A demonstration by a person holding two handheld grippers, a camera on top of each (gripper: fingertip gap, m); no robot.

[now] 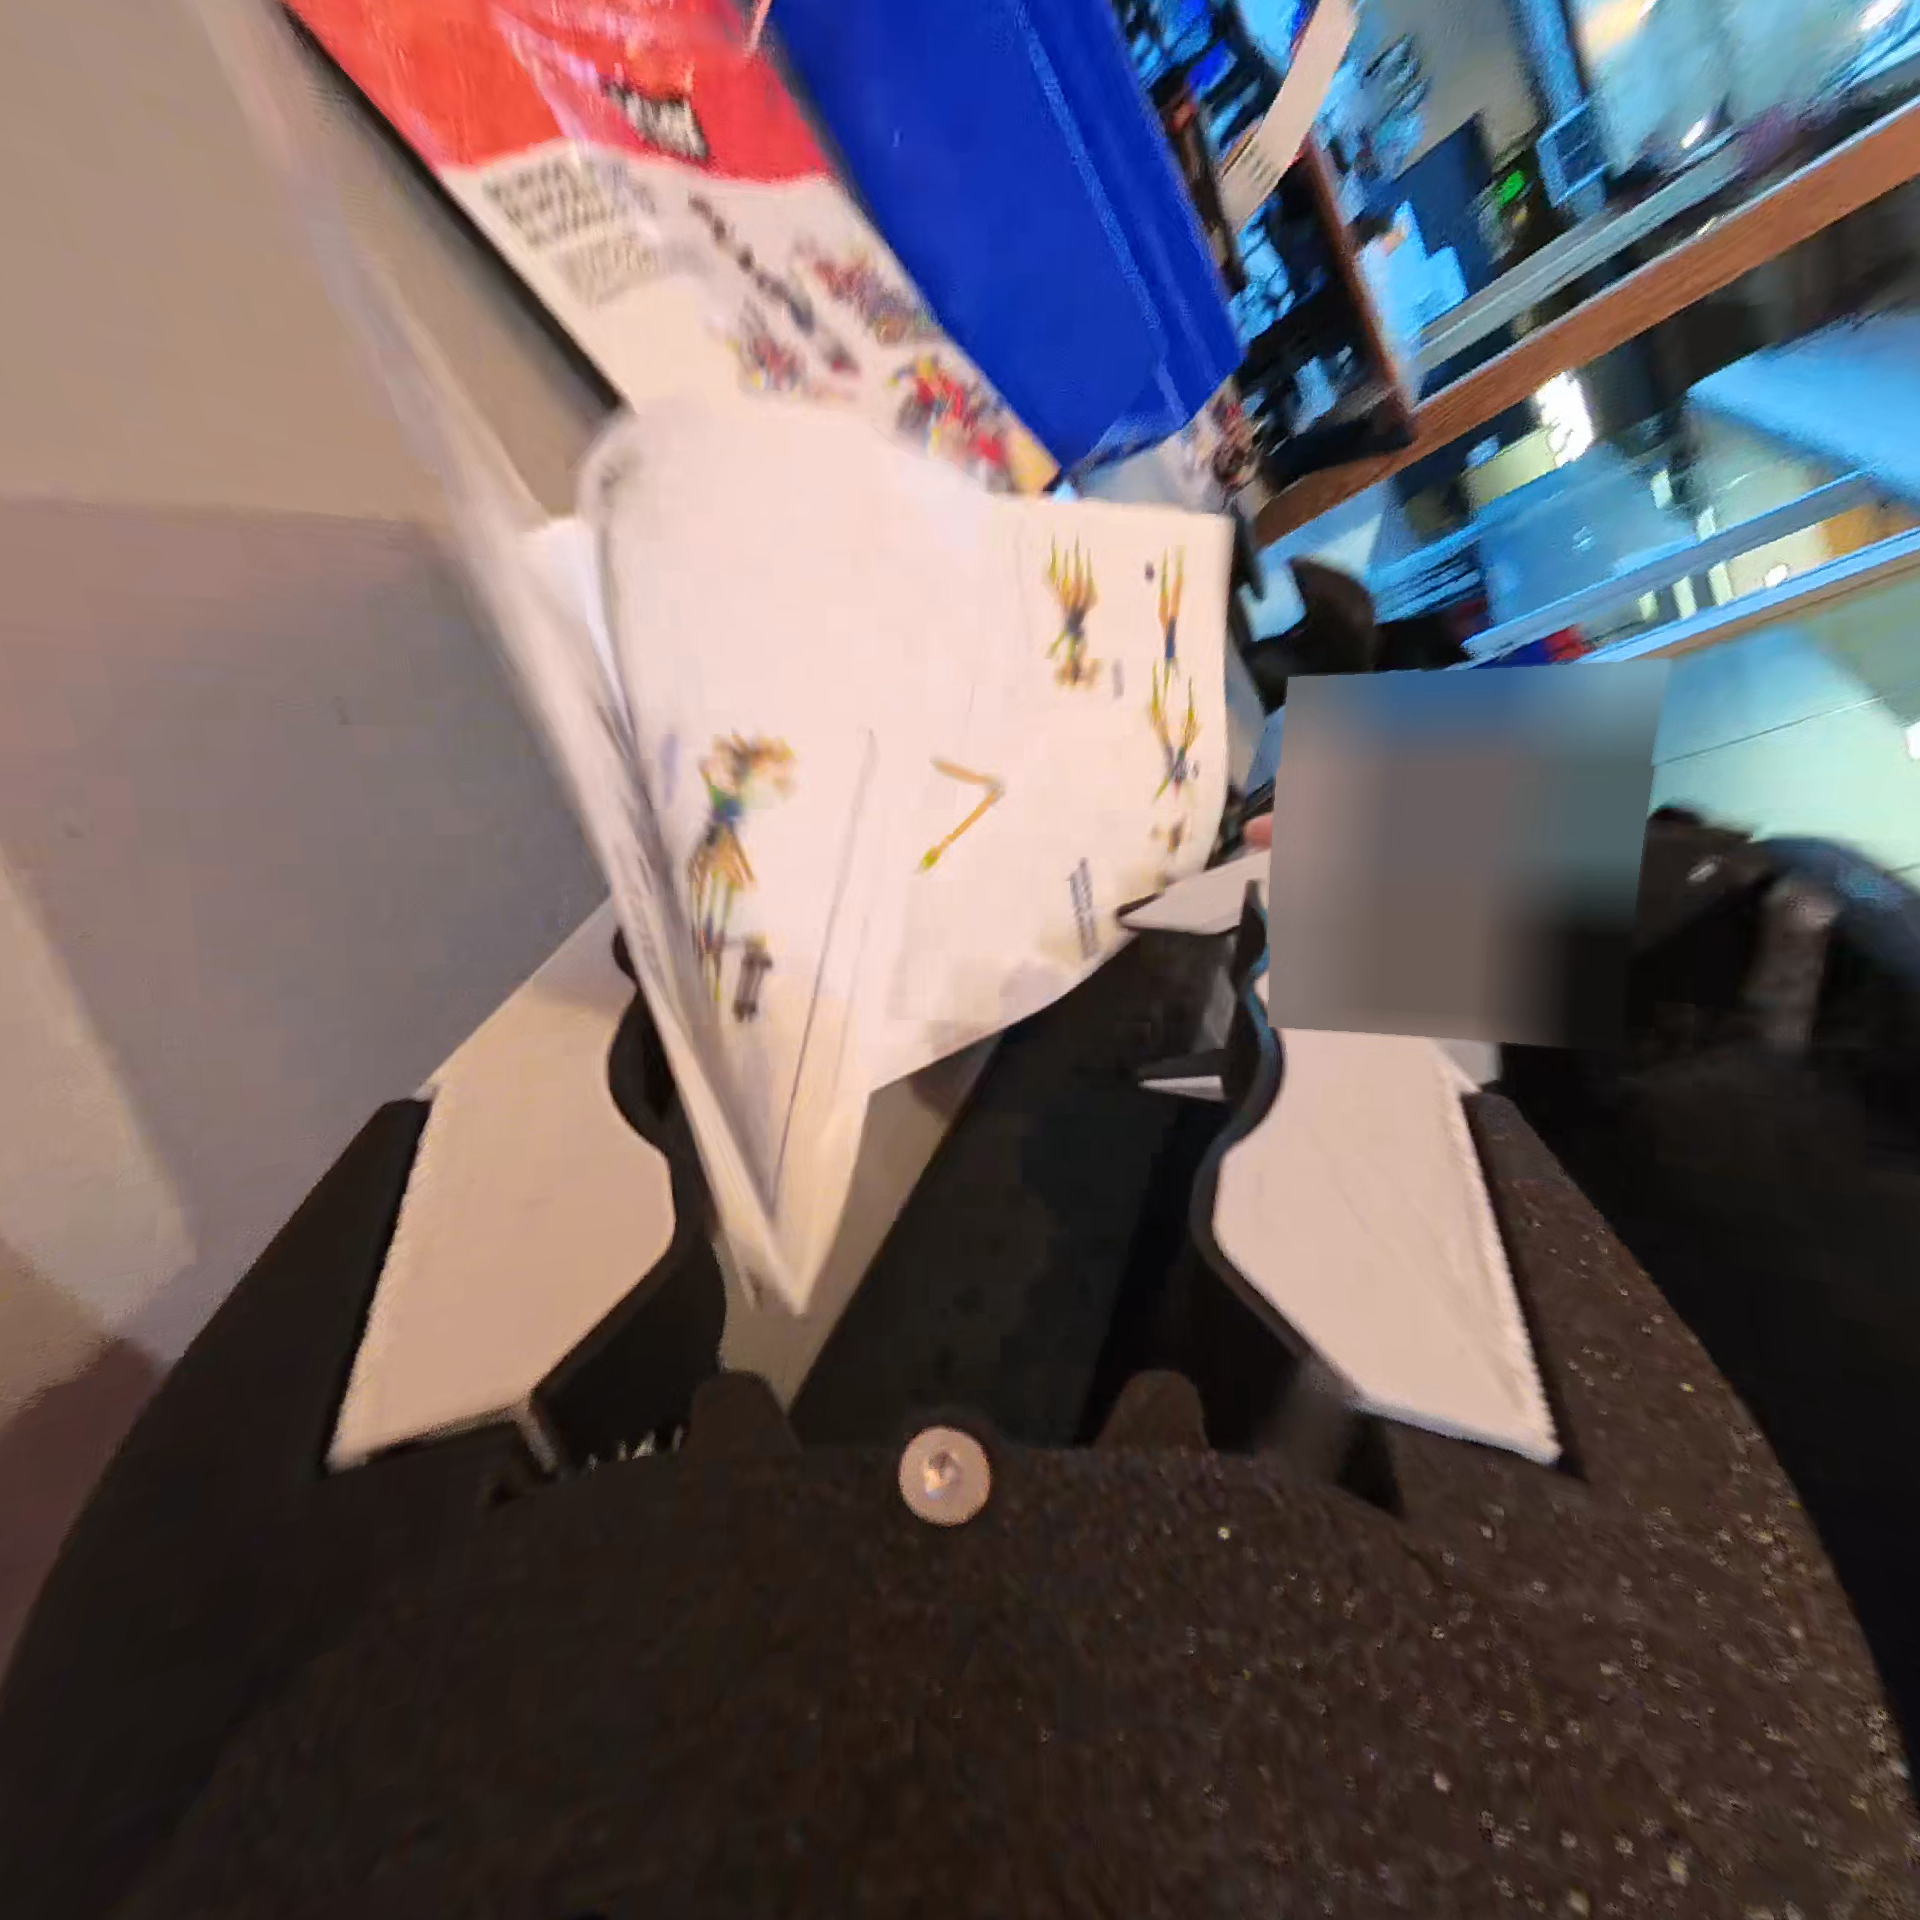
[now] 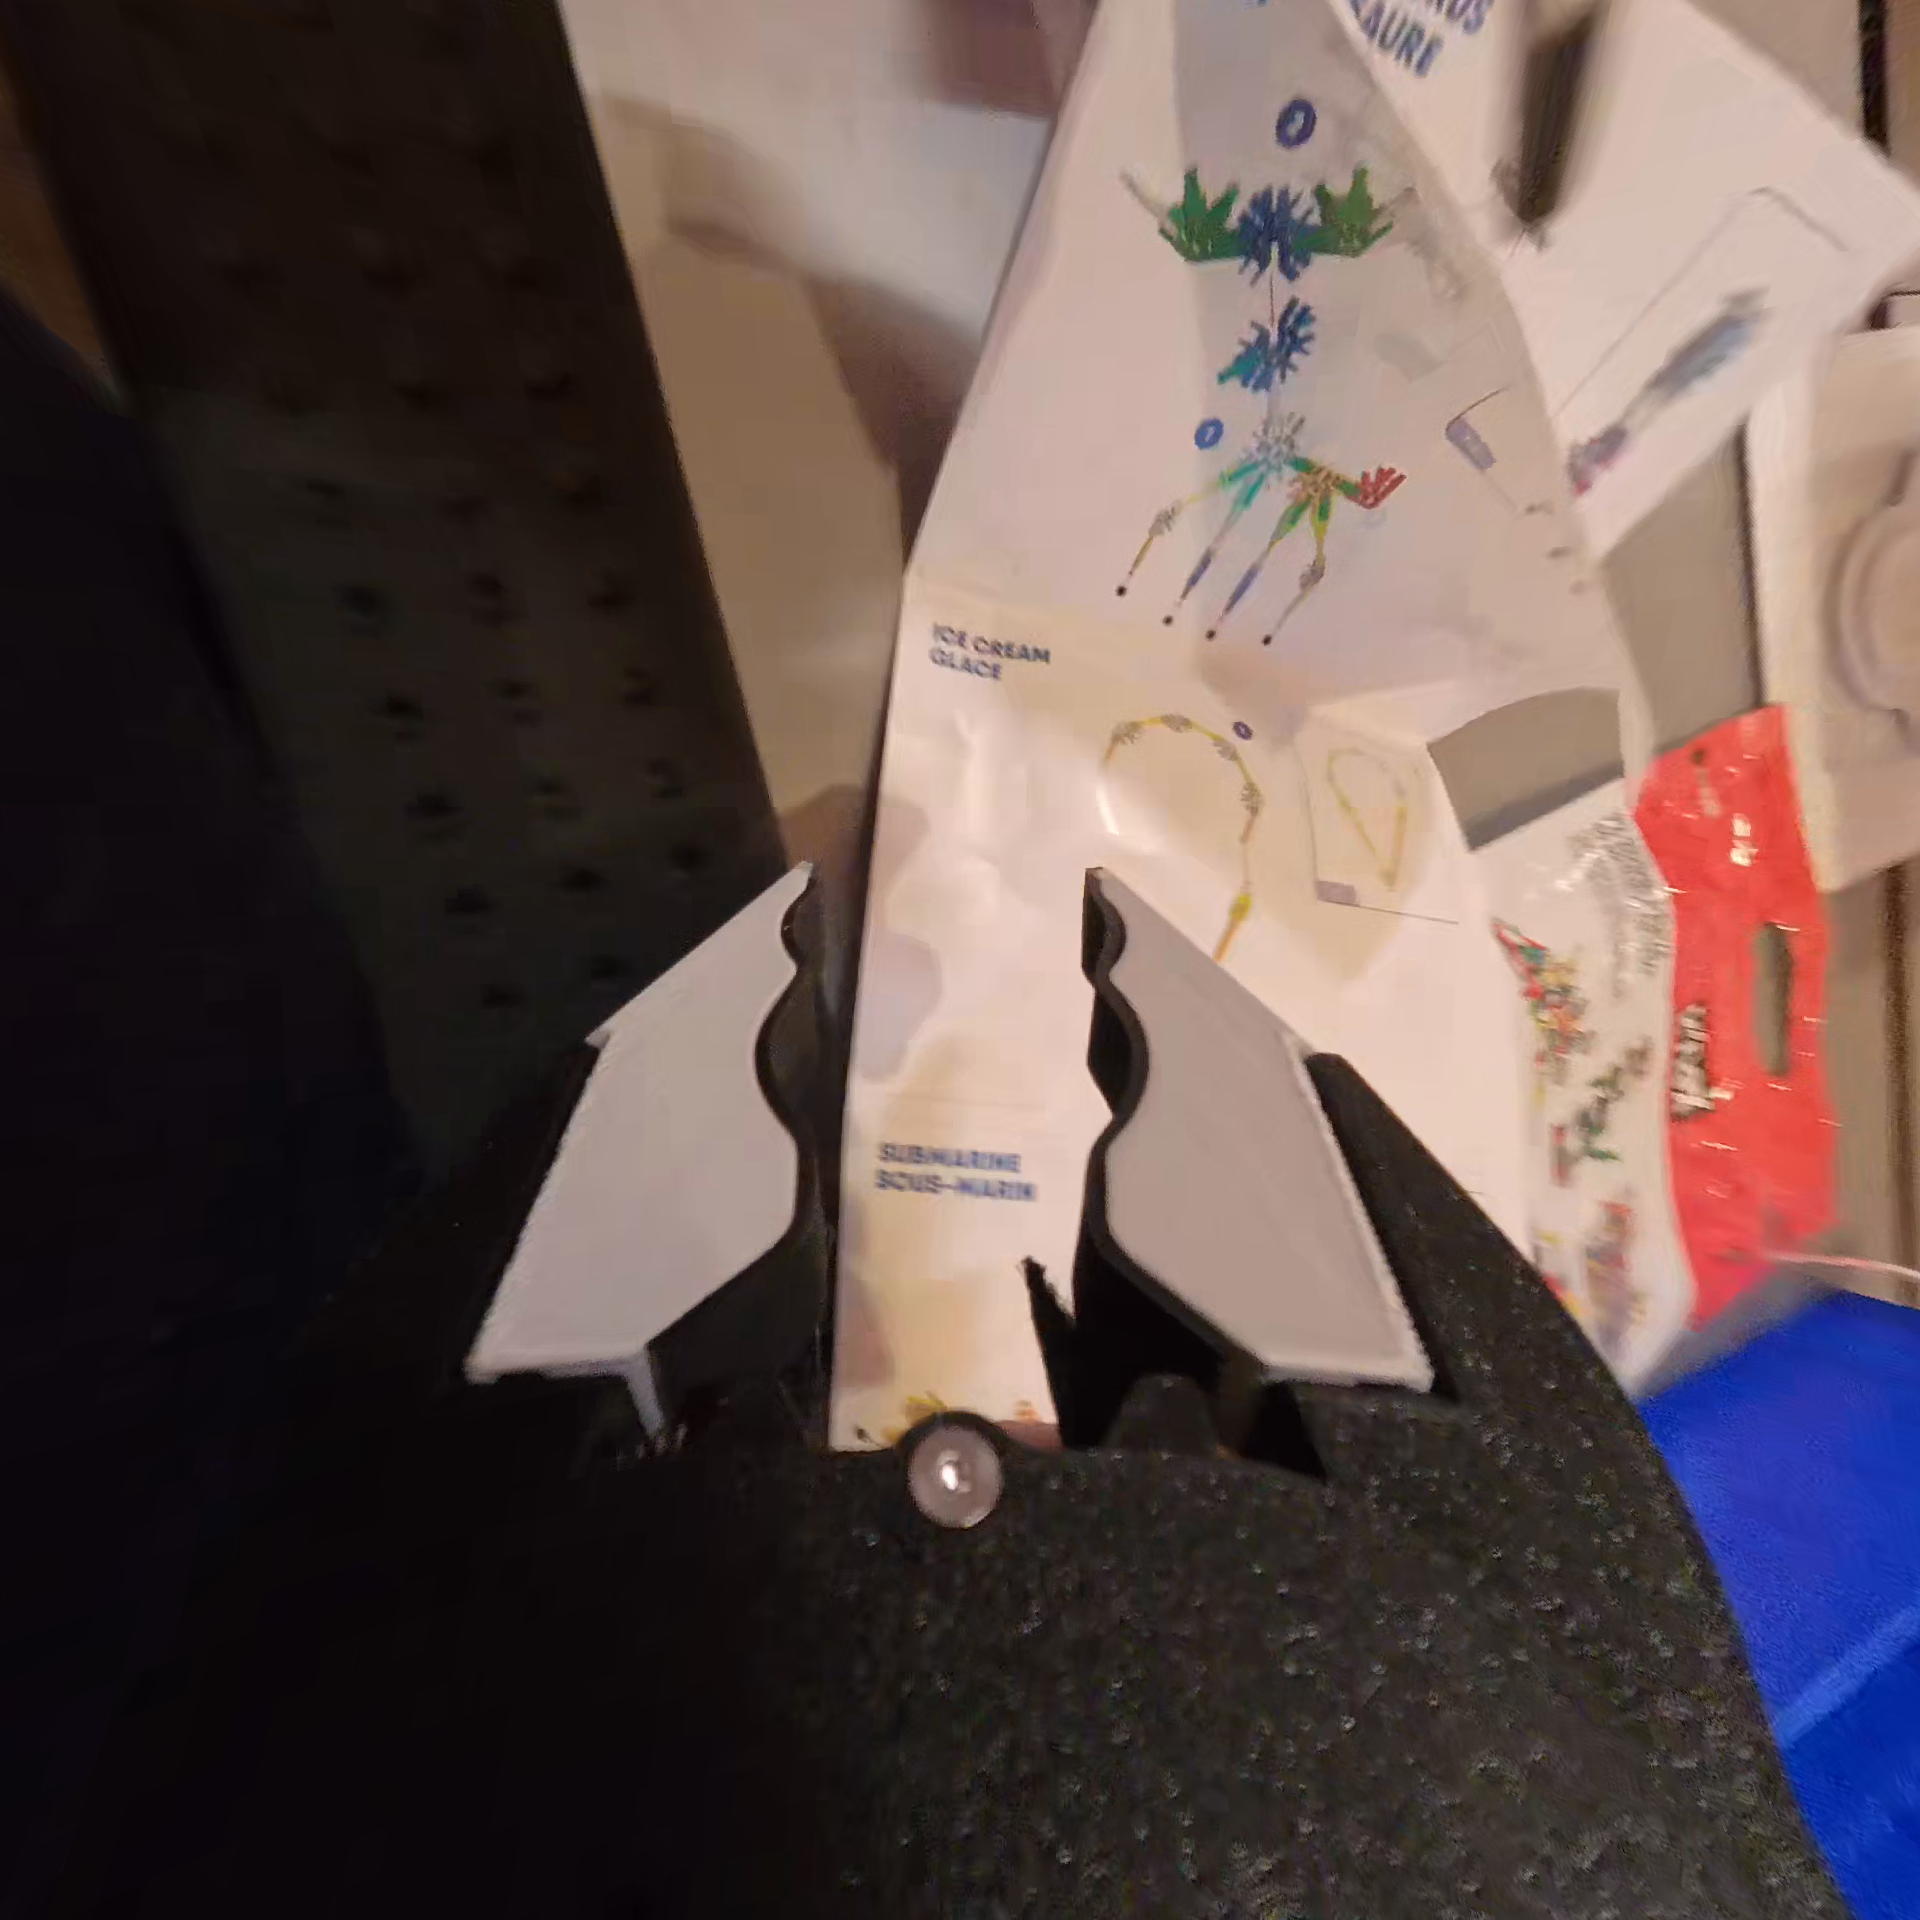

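Note:
A white instruction booklet [image 1: 883, 665] printed with coloured toy figures hangs in the air between both grippers. My left gripper [image 1: 935, 966] is open wide. The booklet's folded edge leans against the pad of its left finger [image 1: 520, 1195], and the right finger [image 1: 1351, 1226] stands apart from it. My right gripper [image 2: 948, 883] is open with a narrower gap. The same booklet [image 2: 1143, 520] fills that gap, with its left edge along the left finger [image 2: 665, 1143], and passes behind the right finger [image 2: 1226, 1122]. The picture is blurred.
A red-and-white bag of toy parts [image 1: 582, 156] [image 2: 1745, 987] and a blue bin [image 1: 997, 208] [image 2: 1818, 1507] lie beyond the booklet. Wooden shelves [image 1: 1558, 312] stand at the right. A black perforated surface [image 2: 416, 623] is at the left. A white box [image 2: 1714, 364] sits behind.

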